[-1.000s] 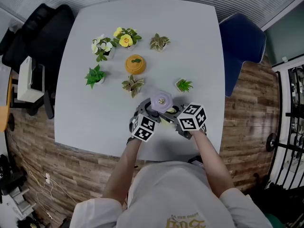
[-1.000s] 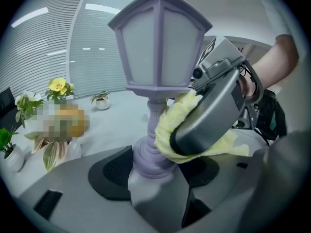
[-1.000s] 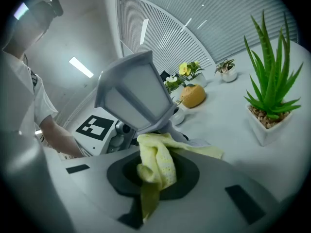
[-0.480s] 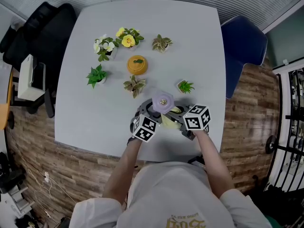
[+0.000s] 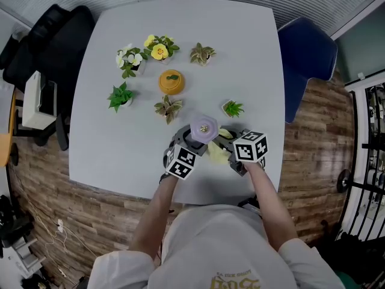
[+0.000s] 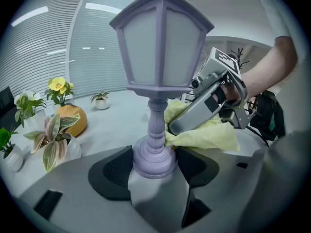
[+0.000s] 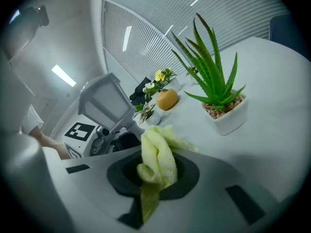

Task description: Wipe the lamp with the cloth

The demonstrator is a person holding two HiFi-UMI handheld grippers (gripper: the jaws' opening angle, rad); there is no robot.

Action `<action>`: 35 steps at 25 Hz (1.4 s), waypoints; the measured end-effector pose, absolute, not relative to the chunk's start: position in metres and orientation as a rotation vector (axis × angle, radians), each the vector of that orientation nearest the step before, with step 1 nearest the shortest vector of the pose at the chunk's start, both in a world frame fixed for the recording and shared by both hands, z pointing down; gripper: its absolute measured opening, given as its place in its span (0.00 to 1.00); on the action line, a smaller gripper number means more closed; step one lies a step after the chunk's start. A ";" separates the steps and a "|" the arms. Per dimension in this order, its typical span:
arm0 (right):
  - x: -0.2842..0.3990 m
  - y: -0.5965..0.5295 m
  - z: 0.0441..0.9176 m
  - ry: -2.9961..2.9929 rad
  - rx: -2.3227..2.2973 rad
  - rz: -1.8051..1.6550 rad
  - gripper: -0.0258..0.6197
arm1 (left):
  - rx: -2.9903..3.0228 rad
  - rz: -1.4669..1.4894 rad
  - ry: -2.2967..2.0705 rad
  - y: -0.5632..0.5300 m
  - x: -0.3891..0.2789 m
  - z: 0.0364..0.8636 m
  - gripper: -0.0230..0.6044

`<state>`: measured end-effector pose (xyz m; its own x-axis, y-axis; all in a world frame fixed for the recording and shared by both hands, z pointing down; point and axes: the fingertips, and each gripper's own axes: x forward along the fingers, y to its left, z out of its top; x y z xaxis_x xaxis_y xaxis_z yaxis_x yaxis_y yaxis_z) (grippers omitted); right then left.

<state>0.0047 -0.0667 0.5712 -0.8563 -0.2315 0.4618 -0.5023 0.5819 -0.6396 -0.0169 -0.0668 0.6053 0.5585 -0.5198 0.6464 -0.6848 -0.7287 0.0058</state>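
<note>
A lilac lantern-shaped lamp (image 5: 204,129) stands upright near the table's front edge. My left gripper (image 6: 154,165) is shut on the lamp (image 6: 158,76) at its round base. My right gripper (image 7: 156,171) is shut on a yellow cloth (image 7: 157,157). In the left gripper view the cloth (image 6: 206,135) touches the right side of the lamp's stem and base, with the right gripper's body right behind it. From the head view the cloth (image 5: 218,151) shows between the two marker cubes, just right of the lamp.
Small potted plants (image 5: 166,108) and an orange pot (image 5: 172,82) stand behind the lamp on the grey table (image 5: 126,149). A spiky green plant in a white pot (image 7: 217,93) stands close to the right gripper. A dark blue chair (image 5: 305,59) is at the table's right.
The right gripper has shifted slightly right and away from the lamp's top with the cloth. The left gripper and lamp have barely moved.
</note>
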 end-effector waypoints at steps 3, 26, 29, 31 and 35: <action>0.002 -0.069 0.563 -2.516 0.603 1.196 0.09 | 2.537 0.927 -1.002 -0.067 -0.016 0.605 0.50; -0.001 -0.085 0.532 -2.671 0.591 1.507 0.09 | 2.540 0.925 -0.998 -0.067 -0.017 0.605 0.50; -0.005 -0.085 0.536 -2.655 0.596 1.536 0.09 | 2.541 0.925 -0.995 -0.067 -0.017 0.604 0.50; -0.005 -0.088 0.538 -2.640 0.605 1.536 0.09 | 2.541 0.927 -0.997 -0.067 -0.017 0.604 0.50; -0.004 -0.091 0.549 -2.564 0.640 1.466 0.09 | 2.543 0.927 -0.997 -0.066 -0.016 0.604 0.50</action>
<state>-0.0041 -0.0909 0.5490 -0.9034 -0.3004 0.3059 -0.4160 0.4415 -0.7950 -0.0165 -0.0660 0.6041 0.5617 -0.5179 0.6452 -0.6815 -0.7318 0.0059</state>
